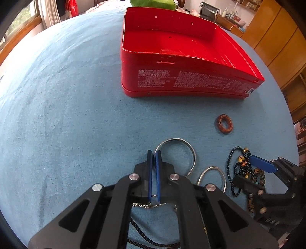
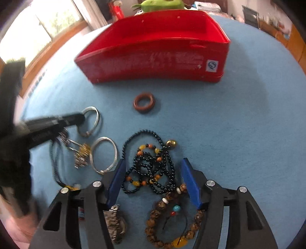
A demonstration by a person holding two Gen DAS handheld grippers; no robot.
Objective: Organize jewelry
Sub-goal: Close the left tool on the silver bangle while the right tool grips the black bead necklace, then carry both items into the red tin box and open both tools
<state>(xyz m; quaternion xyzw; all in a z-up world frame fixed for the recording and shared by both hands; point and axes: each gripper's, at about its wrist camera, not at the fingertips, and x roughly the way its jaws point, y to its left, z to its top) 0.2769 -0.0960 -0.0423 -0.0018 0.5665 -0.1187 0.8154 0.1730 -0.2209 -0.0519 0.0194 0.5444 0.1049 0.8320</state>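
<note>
Lying between the open right claw (image 2: 153, 168): black beads (image 2: 149, 166).

A soft blue cloth (image 1: 67, 95) covers the big table and fills most of both views. At ten o'clock a window with a brown wooden frame (image 2: 55, 41) lets in bright daylight, and green leaves show outside. A pale curtain (image 1: 48, 11) hangs beside it. At two o'clock tall wooden cupboards with yellow-brown doors (image 1: 277, 42) stand along the wall. At one o'clock sits a wooden desk with small bottles on it (image 1: 228, 19), with a dark metal chair (image 1: 208, 10) in front. At twelve o'clock, past the table's far edge, lies a round green thing (image 2: 162, 4).
</note>
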